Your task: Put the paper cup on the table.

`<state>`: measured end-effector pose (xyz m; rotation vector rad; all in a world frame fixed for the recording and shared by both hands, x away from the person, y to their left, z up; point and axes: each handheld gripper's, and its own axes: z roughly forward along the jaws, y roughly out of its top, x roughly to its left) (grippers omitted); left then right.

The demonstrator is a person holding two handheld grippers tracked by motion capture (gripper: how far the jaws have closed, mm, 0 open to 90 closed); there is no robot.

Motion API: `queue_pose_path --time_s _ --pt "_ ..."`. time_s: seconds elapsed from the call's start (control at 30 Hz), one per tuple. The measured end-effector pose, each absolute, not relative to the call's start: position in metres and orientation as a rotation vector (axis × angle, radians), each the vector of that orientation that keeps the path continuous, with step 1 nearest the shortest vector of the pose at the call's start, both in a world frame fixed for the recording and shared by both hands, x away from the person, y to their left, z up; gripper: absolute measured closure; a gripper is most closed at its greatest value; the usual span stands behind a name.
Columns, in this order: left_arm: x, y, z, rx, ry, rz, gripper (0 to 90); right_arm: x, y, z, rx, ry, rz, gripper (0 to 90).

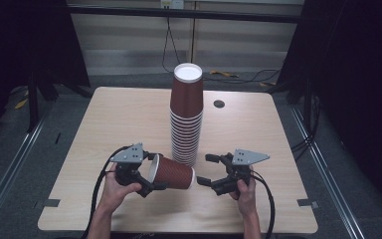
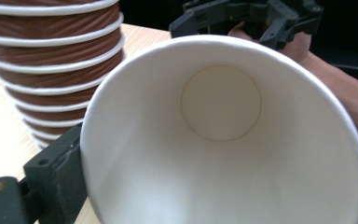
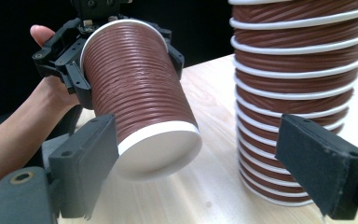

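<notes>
A brown ribbed paper cup (image 1: 171, 172) lies on its side above the table's front, with my left gripper (image 1: 151, 173) shut across its rim end. Its white inside (image 2: 221, 140) faces the left gripper view, one black finger (image 2: 51, 172) pressing its outer wall. My right gripper (image 1: 205, 169) stands open just right of the cup's base. In the right gripper view that base (image 3: 161, 151) sits between the wide-apart jaws of the right gripper (image 3: 200, 172), close to the left finger (image 3: 84, 163). A tall stack of upturned brown cups (image 1: 186, 117) stands mid-table, just behind both grippers.
The wooden table (image 1: 119, 114) has a round cable hole (image 1: 219, 104) to the right of the stack. Black cables (image 1: 238, 75) lie on the floor beyond the far edge. Dark curtains and metal rails flank the table on both sides.
</notes>
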<state>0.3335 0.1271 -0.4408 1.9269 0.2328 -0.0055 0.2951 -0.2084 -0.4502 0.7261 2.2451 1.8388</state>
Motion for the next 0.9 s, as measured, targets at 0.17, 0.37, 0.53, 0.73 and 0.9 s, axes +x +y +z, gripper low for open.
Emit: queue_pose_path --time_s 0.17,0.37,0.53,0.73,0.9 --pt "0.336 0.136 -0.44 1.931 0.259 0.013 4.8 0.288 -0.21 -0.451 0.796 2.143 1.74 13.1" --pt "0.337 0.145 -0.438 1.945 0.302 0.041 4.7 0.279 -0.217 -0.454 0.84 2.013 1.689 13.2" --pt "0.342 0.152 -0.44 1.991 0.36 0.075 4.7 0.275 -0.225 -0.461 0.902 1.902 1.625 13.3" --pt "0.346 0.161 -0.438 2.01 0.406 0.093 4.8 0.273 -0.226 -0.473 0.955 1.793 1.538 13.4" --pt "0.351 0.164 -0.432 2.059 0.431 0.112 4.7 0.271 -0.228 -0.482 0.971 1.685 1.481 13.6"
